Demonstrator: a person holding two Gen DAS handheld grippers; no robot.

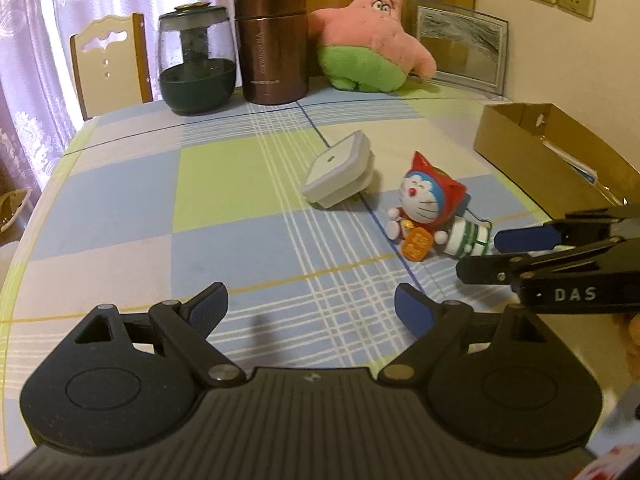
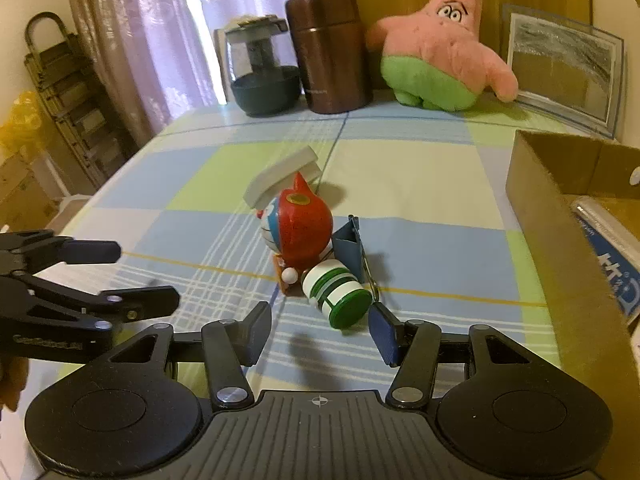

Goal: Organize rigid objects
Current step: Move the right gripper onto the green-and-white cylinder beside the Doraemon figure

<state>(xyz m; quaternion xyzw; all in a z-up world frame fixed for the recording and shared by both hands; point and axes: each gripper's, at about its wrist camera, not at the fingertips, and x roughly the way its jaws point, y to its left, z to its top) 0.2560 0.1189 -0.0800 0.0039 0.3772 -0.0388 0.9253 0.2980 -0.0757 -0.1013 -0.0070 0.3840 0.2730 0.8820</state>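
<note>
A Doraemon figure in a red hood (image 1: 428, 204) (image 2: 298, 228) lies on the checked tablecloth beside a white-and-green striped cylinder (image 1: 470, 238) (image 2: 338, 292) and a blue binder clip (image 2: 350, 246). A white square box (image 1: 340, 170) (image 2: 280, 178) lies tilted behind them. My left gripper (image 1: 310, 308) is open and empty over the cloth, left of the toys; it also shows in the right wrist view (image 2: 148, 272). My right gripper (image 2: 320, 332) is open, its fingertips just short of the cylinder; it also shows in the left wrist view (image 1: 480, 254).
An open cardboard box (image 1: 556, 156) (image 2: 560, 216) with packets inside stands at the right. At the back stand a glass teapot (image 1: 196, 60), a brown flask (image 1: 272, 42), a Patrick plush (image 1: 372, 36) and a picture frame (image 1: 460, 50). A chair (image 1: 110, 64) stands behind the table.
</note>
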